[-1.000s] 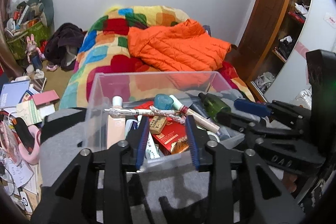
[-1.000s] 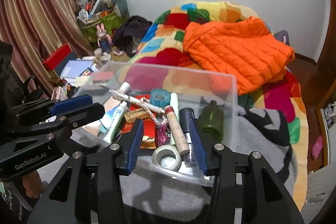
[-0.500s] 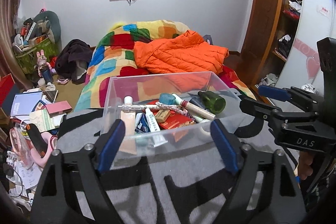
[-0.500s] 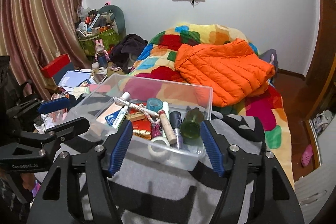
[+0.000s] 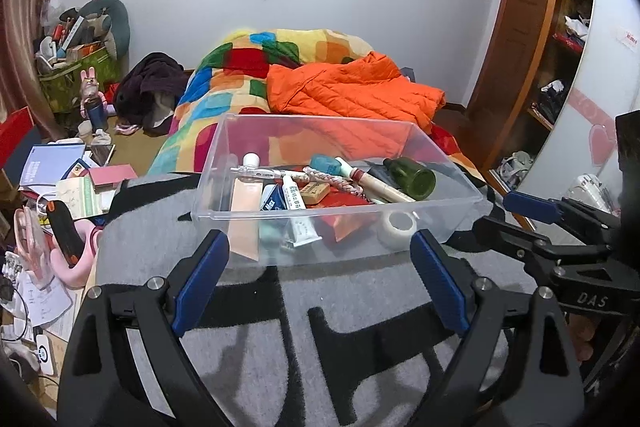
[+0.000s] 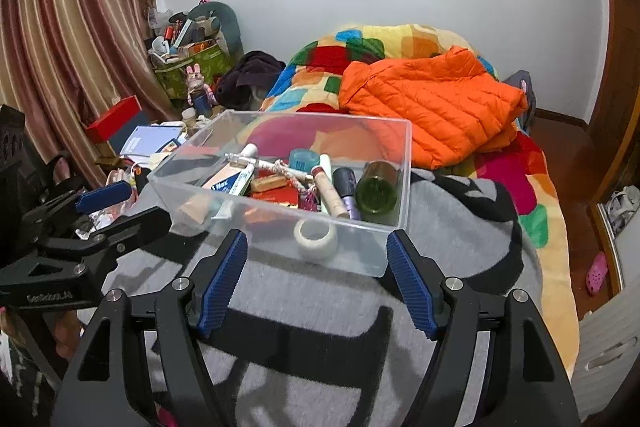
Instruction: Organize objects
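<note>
A clear plastic bin (image 5: 460, 195) (image 6: 404, 179) sits on a grey-and-black blanket. It holds a green bottle (image 5: 412, 177) (image 6: 378, 187), a white tape roll (image 5: 396, 225) (image 6: 316, 239), a toothpaste tube (image 5: 296, 203), a red packet and other small items. My left gripper (image 5: 320, 247) hovers just short of the bin's near wall, jaws opening wide with nothing between them. My right gripper (image 6: 317, 243) stands before the bin's near right corner, jaws also opening and empty. Each gripper appears at the edge of the other's view: the right gripper (image 5: 504, 213), the left gripper (image 6: 136, 207).
Beyond the bin, an orange puffer jacket (image 5: 352, 95) lies on a multicoloured quilt (image 5: 240, 75). Books, papers and a pink item clutter the floor at the left (image 5: 60, 179). A wooden shelf unit (image 5: 552, 67) stands at the right, and striped curtains (image 6: 72, 47) hang at the left.
Both grippers have drawn back from the bin and their jaws have spread much wider. The bin and its contents stay in place on the blanket.
</note>
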